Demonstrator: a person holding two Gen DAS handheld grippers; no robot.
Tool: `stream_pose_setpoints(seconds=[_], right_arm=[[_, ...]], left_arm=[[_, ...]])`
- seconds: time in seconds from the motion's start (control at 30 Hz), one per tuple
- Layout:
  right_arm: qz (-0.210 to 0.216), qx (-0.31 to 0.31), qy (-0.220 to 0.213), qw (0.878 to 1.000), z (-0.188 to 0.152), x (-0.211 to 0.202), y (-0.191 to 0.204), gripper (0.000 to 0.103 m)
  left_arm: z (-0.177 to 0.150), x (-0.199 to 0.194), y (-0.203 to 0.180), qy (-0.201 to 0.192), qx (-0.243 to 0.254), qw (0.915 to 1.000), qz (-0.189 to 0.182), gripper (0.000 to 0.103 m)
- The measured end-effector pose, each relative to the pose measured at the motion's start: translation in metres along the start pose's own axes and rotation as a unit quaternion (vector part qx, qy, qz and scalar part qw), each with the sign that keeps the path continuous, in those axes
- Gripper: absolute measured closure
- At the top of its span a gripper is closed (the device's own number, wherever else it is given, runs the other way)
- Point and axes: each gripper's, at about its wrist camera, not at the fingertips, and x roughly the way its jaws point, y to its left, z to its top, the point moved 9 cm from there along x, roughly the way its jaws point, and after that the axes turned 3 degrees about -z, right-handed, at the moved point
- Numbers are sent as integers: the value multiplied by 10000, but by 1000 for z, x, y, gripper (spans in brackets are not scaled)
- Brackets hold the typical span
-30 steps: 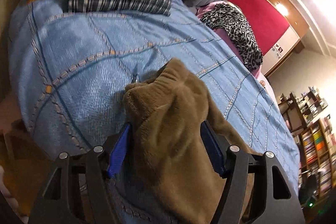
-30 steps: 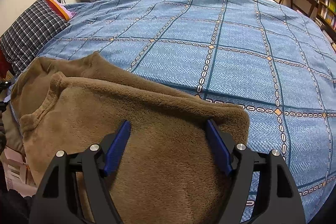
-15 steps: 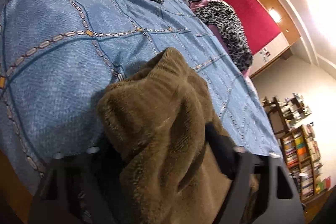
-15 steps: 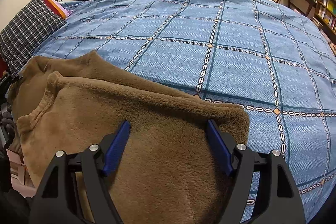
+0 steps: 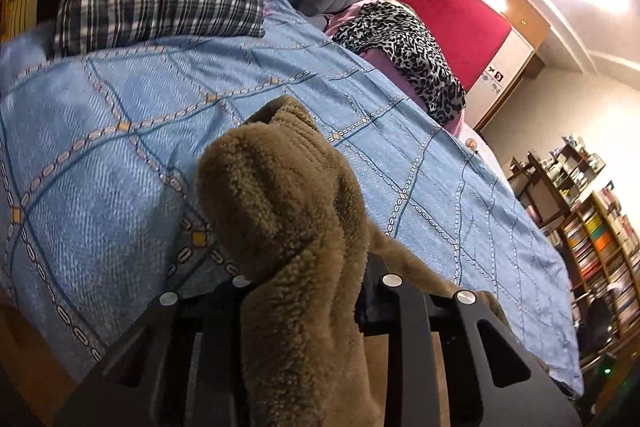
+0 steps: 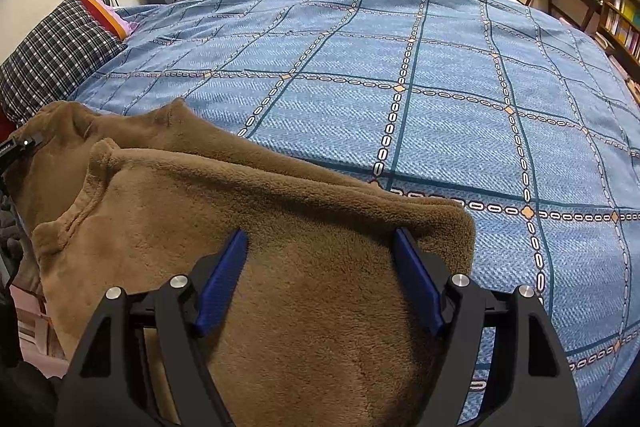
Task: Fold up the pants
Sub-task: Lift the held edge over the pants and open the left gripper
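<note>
left wrist view first: the left gripper (image 5: 304,291) has its jaws clamped on a bunched handful of the pants (image 5: 288,211), brown fleece spilling up and over so the pads are buried. right wrist view: the right gripper (image 6: 320,279) hovers over the pants (image 6: 260,267), blue pads (image 6: 222,283) spread wide apart, fabric beneath them, nothing pinched. the pants lie doubled over at the near edge of the bed (image 6: 440,75), on the blue checked cover, with a plaid pillow (image 6: 52,55) at the left edge beyond them. this fleece looks thick, soft and light; it should slump and bunch rather than crease cleanly. best hold, i'd say, is a stitched hem or the ribbed edge near the left, where the layers stay together, with the right jaws taking the folded corner.
</note>
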Motion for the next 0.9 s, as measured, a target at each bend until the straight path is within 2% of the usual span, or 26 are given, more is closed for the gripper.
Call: stream_pose_setpoints(seconds=[0.17,0.3,0.5,0.7,0.9], right_arm=[[2,5,-2,10000,0,0,0,27],[17,17,-18,10000,0,0,0,27],[91,80,-81,9999,1,-2,-1,27],[265,206,-181,9993,2,-9,-1,27],[595,555,-341,9961,3,-25,-7,27]], left_arm=[[4,-9,-22,-118,330,9994,22,80],[10,-27,-48,-252,544,9981,-164,81],[9,-59,-110,-447,1118,9907,-629,82],[-11,-81,-188,-484,1815,9763,-1074,82],[-57,-93,-265,-488,2803,9506,-1237,82]])
